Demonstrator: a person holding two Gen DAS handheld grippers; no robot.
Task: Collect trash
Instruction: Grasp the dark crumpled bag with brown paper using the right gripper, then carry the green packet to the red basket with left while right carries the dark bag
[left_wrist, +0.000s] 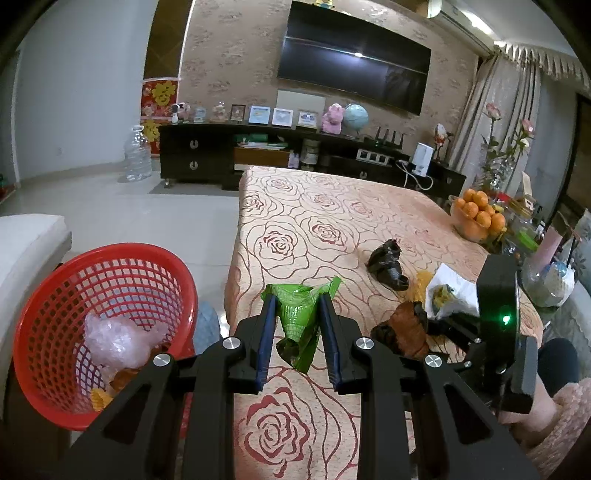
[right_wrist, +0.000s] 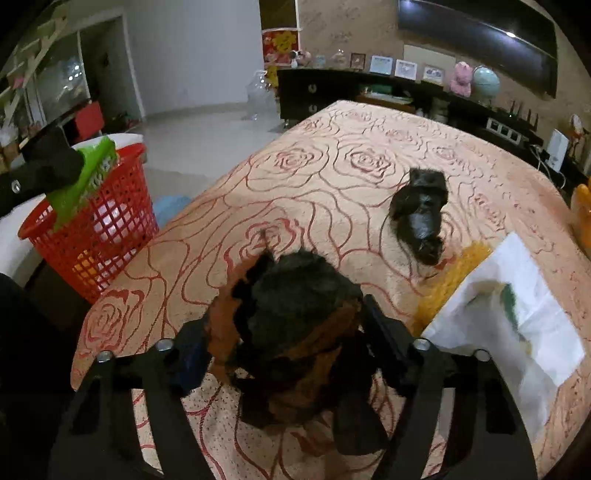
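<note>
My left gripper (left_wrist: 297, 295) is shut on a crumpled green wrapper (left_wrist: 299, 325) and holds it over the table's left edge, just right of the red mesh basket (left_wrist: 48, 295). The basket holds bubble wrap (left_wrist: 118, 339) and yellow scraps. My right gripper (right_wrist: 295, 291) is shut on a crumpled orange-and-black wrapper (right_wrist: 295, 325) above the rose-patterned table (right_wrist: 332, 155). The orange-and-black wrapper also shows in the left view (left_wrist: 402, 332). A crumpled black bag (right_wrist: 421, 214), a yellow scrap (right_wrist: 450, 280) and a white paper (right_wrist: 517, 325) lie on the table. The green wrapper shows over the basket in the right view (right_wrist: 85, 181).
A bowl of oranges (left_wrist: 478, 218) and bottles stand at the table's right edge. A dark TV cabinet (left_wrist: 229, 155) lines the far wall, with a large water bottle (left_wrist: 137, 155) on the tiled floor. A white seat (left_wrist: 26, 247) is left of the basket.
</note>
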